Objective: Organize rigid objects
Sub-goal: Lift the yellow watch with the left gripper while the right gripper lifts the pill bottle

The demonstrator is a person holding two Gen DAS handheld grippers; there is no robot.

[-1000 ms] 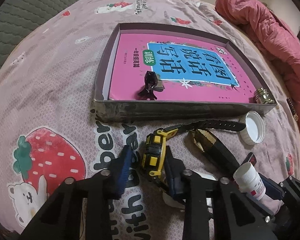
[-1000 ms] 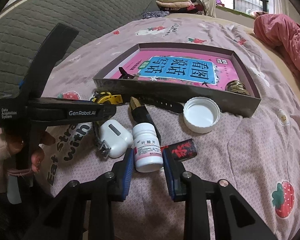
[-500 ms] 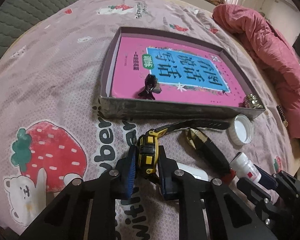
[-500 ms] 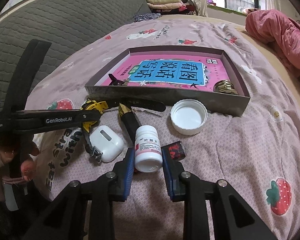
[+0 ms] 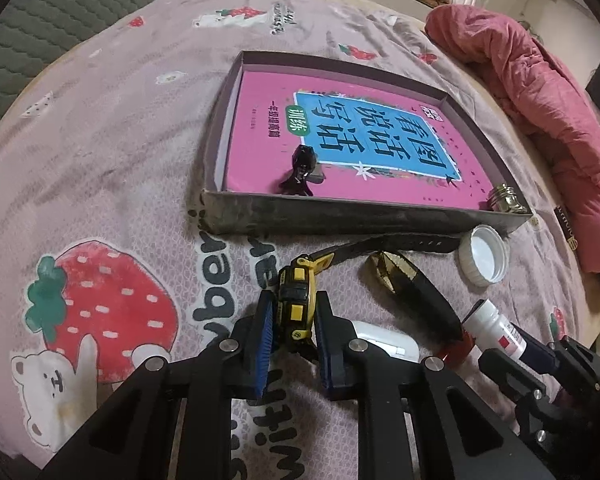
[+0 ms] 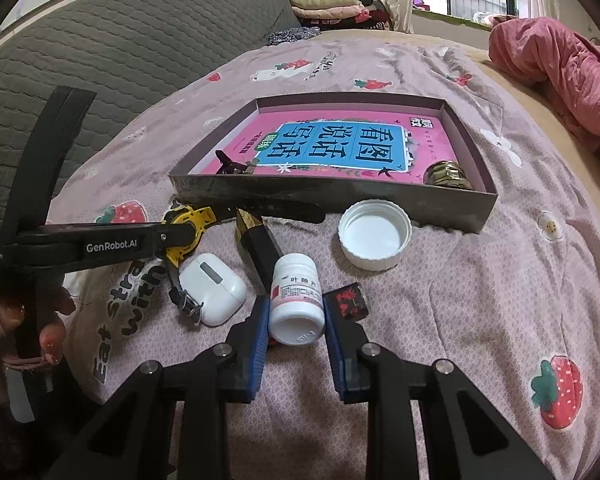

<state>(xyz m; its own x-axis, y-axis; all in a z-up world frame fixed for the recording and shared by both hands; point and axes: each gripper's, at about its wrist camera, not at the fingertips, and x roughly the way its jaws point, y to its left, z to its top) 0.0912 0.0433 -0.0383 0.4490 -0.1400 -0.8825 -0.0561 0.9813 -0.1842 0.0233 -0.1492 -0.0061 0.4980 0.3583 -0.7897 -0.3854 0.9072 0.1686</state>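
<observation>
The bedsheet (image 5: pixel 112 168) is soft printed cloth. The pink book (image 5: pixel 340 148) has a glossy paper cover; the tray (image 5: pixel 340 220) around it looks like matt, scuffed cardboard. The pill bottle (image 6: pixel 298 296), cap (image 6: pixel 374 240) and earbud case (image 6: pixel 212 288) are smooth white plastic.

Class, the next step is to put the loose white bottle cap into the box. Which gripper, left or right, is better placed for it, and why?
Neither is free: the left gripper is shut on the tape measure, the right gripper on the pill bottle. Once emptied, probably the right: the white cap lies just ahead of it.
</observation>
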